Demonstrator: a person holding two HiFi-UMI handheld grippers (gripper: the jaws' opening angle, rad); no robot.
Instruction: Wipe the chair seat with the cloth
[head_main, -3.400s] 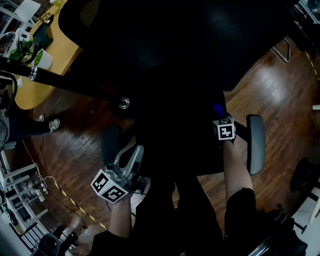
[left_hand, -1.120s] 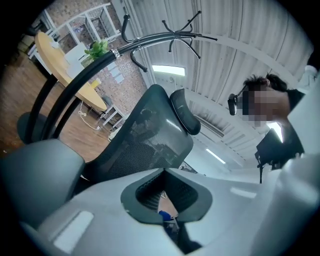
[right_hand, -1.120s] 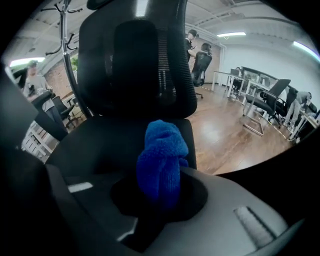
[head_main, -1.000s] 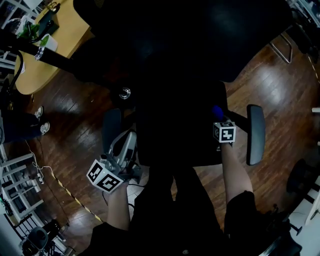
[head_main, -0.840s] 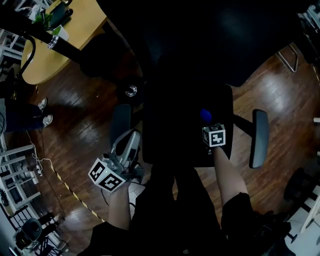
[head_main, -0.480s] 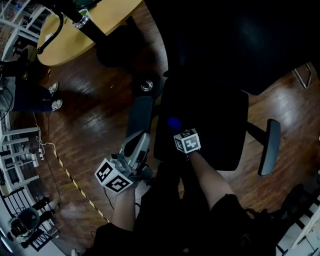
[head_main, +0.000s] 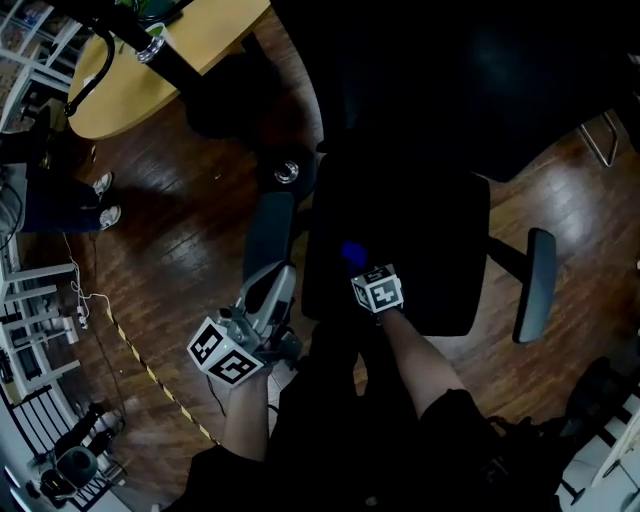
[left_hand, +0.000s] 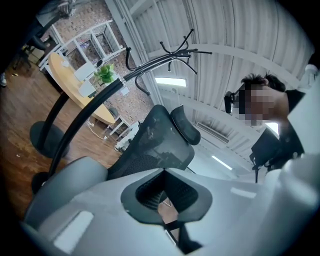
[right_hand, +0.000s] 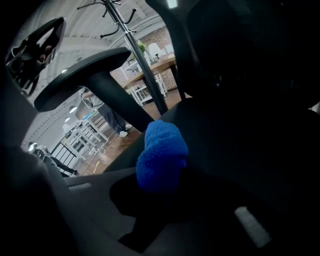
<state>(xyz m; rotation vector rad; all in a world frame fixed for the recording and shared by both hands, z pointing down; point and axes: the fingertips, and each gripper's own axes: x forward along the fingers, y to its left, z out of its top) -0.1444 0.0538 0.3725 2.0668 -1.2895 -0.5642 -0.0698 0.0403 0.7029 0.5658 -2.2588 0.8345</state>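
Entry: blue cloth (right_hand: 161, 155) on chair seat (head_main: 410, 250).
Jaws (each read in own view): right gripper (head_main: 356, 266) clamped on blue cloth; left gripper (left_hand: 164, 172) closed, empty.

Left tool (head_main: 274, 282): pale grey body, dark ribbed pads (left_hand: 149, 192), white left cube (head_main: 222, 352) with black square markers. Right tool (head_main: 358, 266): matching right cube (head_main: 378, 290); body too dark to tell colour. Person: dark short sleeve (head_main: 478, 418); black head camera (left_hand: 229, 101).
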